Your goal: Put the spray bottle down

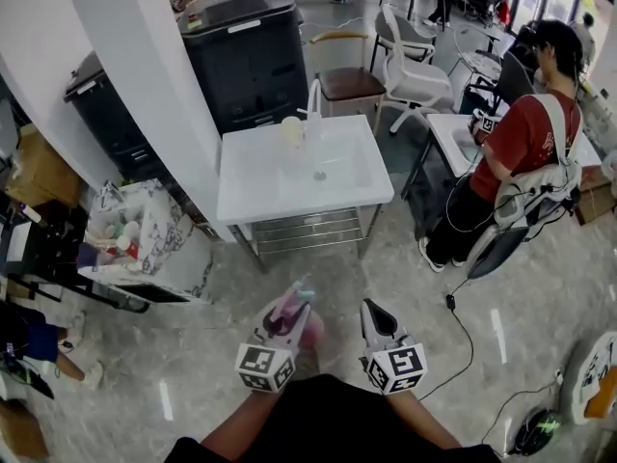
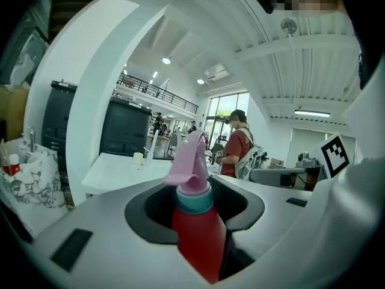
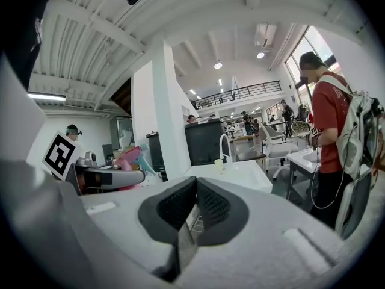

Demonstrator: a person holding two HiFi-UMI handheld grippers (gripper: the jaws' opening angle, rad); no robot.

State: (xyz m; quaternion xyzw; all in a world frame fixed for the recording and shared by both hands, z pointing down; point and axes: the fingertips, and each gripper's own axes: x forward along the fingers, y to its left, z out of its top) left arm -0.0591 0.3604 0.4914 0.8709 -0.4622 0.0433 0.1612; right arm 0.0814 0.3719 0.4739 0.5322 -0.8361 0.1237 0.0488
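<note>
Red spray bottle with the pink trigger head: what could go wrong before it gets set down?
1. The left gripper holds the red spray bottle with the pink trigger head by its sloping shoulder under the teal collar; it might slip and fall to the floor.
2. On the white sink table ahead, the faucet and the small pale cup could be knocked if the bottle lands close to them.
3. A black cable on the floor could be tripped over.
</note>
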